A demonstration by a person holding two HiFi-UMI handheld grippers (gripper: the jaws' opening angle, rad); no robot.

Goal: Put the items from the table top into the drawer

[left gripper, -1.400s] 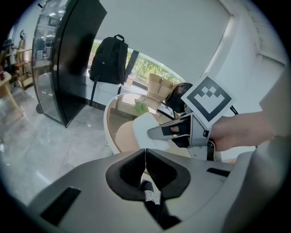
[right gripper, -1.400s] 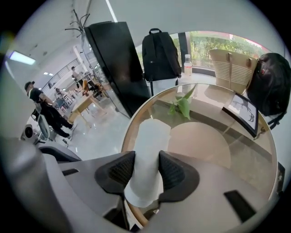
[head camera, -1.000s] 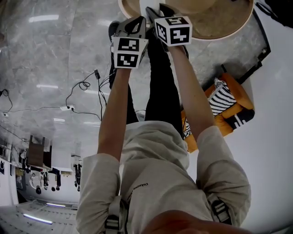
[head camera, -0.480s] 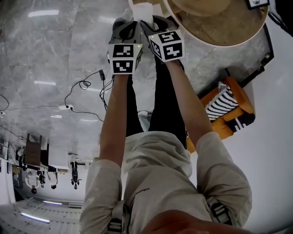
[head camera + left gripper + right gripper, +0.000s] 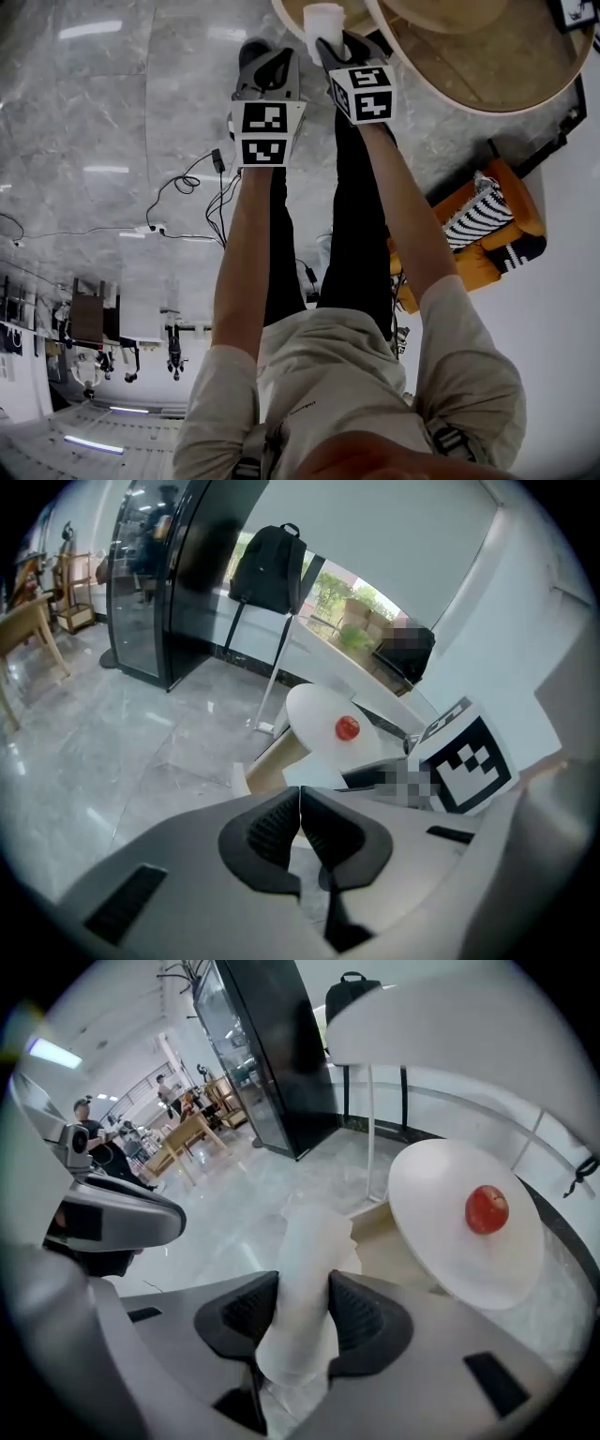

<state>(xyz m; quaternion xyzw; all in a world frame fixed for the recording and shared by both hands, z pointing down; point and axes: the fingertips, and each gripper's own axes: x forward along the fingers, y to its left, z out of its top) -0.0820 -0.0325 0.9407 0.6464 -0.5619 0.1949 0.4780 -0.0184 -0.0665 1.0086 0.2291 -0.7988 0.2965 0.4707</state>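
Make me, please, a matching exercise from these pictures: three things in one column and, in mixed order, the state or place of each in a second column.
Things:
1. left gripper
2. right gripper
3. red fruit

States or places:
A. lies on the white round table top
B. jaws together, nothing between them
C. jaws clamped on a white cup

Pairs: 1-B, 2-C, 3-A

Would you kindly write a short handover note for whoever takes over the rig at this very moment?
Left gripper: fingers together, nothing between them.
Right gripper: fingers clamped on a white cup, held over the floor beside the table.
Red fruit: lying on the white table top.
Done: the cup is off the table.
Left: put the cup in the drawer, then fetch the fruit. The drawer is not clearly visible from here.
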